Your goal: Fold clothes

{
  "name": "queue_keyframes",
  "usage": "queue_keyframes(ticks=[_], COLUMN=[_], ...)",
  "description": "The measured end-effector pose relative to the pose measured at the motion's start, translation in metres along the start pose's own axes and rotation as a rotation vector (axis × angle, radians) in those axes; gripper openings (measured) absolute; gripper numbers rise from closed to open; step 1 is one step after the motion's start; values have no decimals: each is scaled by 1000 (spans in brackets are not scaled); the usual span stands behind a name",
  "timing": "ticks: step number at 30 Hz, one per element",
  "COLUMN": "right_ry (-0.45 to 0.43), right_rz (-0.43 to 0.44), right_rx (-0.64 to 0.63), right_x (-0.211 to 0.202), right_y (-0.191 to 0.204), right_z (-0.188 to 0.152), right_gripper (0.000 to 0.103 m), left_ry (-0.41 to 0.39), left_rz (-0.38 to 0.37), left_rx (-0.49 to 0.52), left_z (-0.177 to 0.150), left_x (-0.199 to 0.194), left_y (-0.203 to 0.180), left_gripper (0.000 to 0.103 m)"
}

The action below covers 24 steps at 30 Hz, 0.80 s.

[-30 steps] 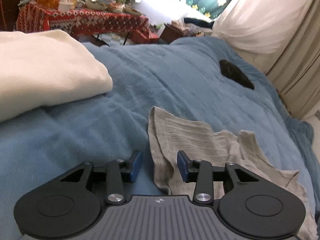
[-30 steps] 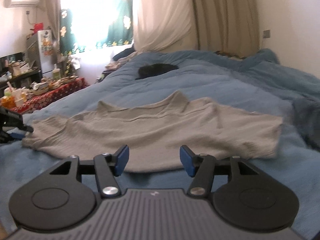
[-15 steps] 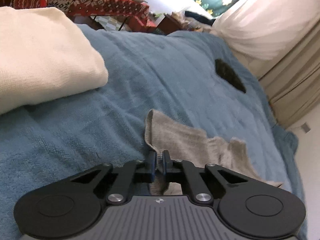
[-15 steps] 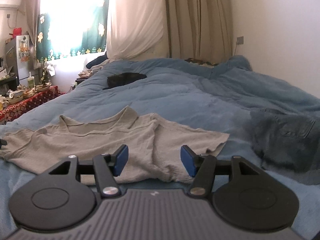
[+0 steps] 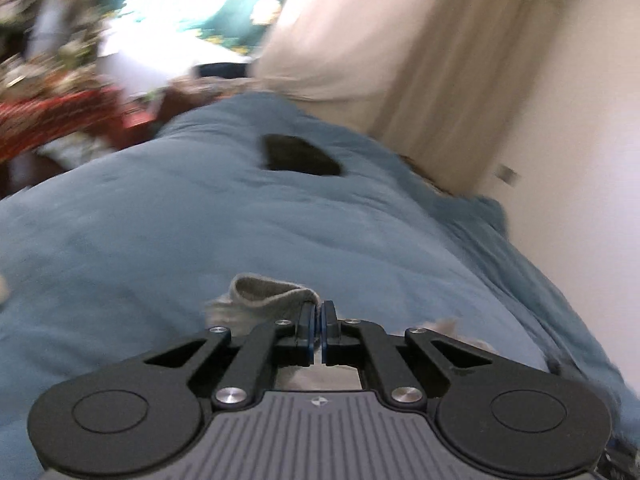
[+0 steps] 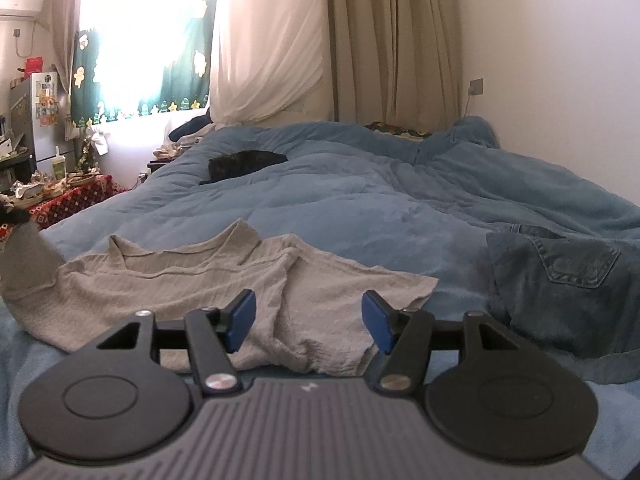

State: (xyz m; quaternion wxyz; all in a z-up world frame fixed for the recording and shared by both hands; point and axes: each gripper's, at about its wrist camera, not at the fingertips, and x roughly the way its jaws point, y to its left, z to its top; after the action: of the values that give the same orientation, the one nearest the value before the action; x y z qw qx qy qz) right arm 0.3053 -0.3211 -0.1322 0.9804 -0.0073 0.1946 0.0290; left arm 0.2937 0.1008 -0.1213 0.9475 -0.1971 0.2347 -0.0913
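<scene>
Left gripper (image 5: pixel 319 330): we see its jaws clamped tight on an edge of the grey shirt (image 6: pixel 224 284), lifted off the blue blanket (image 6: pixel 360 208); the view is blurred, so probably a sleeve.
Right gripper (image 6: pixel 308 318): jaws apart, holding nothing, over the shirt's near hem.
Shirt: spread near-left on the blanket.
Jeans (image 6: pixel 560 288): right of it.

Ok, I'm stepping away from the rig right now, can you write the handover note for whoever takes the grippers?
Left gripper: shut on the sleeve end of the grey shirt, lifted off the blue blanket.
Right gripper: open, empty, hovering over the shirt's near hem.
Things: the shirt lies mostly flat but rumpled across the blanket; denim jeans sit to its right, unfolded. A dark item lies farther up the bed.
Done: sleeve gripped; no fold laid yet.
Left: probably carry the sleeve across the shirt body, finish folding the shirt, then the jeans.
</scene>
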Motion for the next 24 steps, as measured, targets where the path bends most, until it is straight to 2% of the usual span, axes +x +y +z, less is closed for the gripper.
queue_keyframes(ticks=[4, 9, 13, 17, 20, 22, 24], right_ry=[-8, -3, 4, 12, 16, 16, 16], right_rz=[0, 0, -6, -12, -9, -1, 13], right_rx=[1, 7, 8, -5, -7, -7, -8], right_x=[-3, -6, -7, -7, -6, -4, -2], right_y=[-7, -15, -20, -20, -16, -11, -5], right_z=[1, 2, 3, 4, 5, 7, 9], right_gripper=[63, 63, 63, 63, 63, 64, 64], left_ry=[25, 63, 90, 140, 181, 187, 183], left_rz=[-62, -102, -93, -101, -114, -138, -176], left_rx=[138, 173, 190, 187, 188, 176, 164], left_z=[-17, -45, -61, -70, -75, -75, -74], left_x=[30, 70, 102, 109, 109, 101, 87], left_y=[-63, -113, -134, -131, -125, -118, -112], left_gripper=[3, 3, 3, 3, 15, 31, 34])
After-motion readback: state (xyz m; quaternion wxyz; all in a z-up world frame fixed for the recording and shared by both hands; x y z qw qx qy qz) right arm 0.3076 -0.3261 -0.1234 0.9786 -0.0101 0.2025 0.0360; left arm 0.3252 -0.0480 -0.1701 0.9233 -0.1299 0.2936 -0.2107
